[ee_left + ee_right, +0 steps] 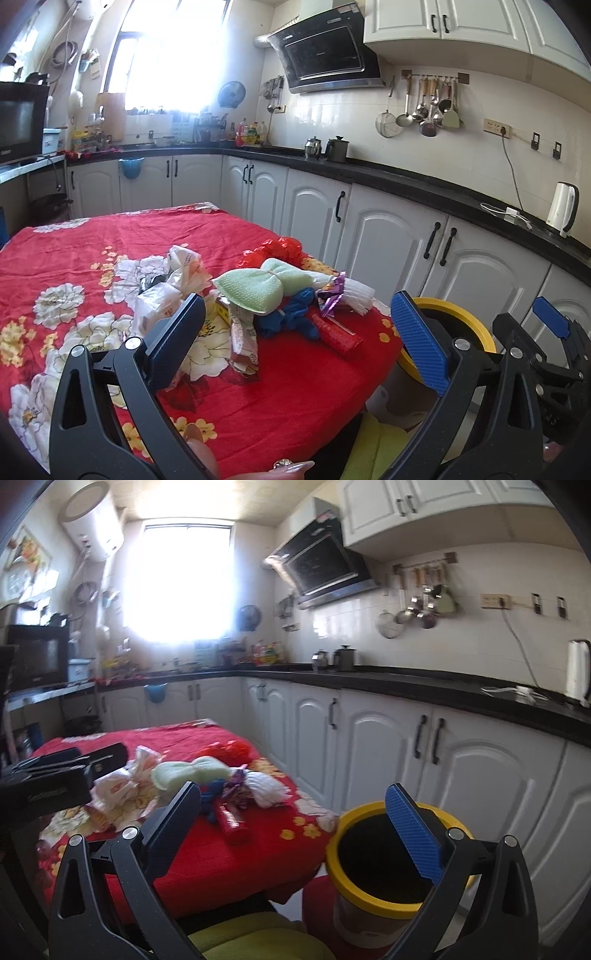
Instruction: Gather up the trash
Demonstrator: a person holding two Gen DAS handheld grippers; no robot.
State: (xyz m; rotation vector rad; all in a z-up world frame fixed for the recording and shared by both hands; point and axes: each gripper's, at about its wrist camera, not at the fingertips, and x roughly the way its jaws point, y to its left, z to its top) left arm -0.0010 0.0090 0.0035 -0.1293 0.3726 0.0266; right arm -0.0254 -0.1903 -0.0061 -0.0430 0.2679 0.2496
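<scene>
A heap of trash lies on the red flowered tablecloth: a pale green sponge cloth, a blue bag, a red tube wrapper, a purple foil wrapper, crumpled white plastic bags and a snack wrapper. My left gripper hovers open just short of the heap, holding nothing. My right gripper is open and empty too, past the table's right corner. Its blue finger pad overlaps the mouth of the yellow-rimmed bin. The bin stands beside the table.
White cabinets under a black counter run along the right and back, close to the table. A kettle and pots stand on it. A green-cushioned seat sits below the table's near edge. A person's fingertip shows at the bottom.
</scene>
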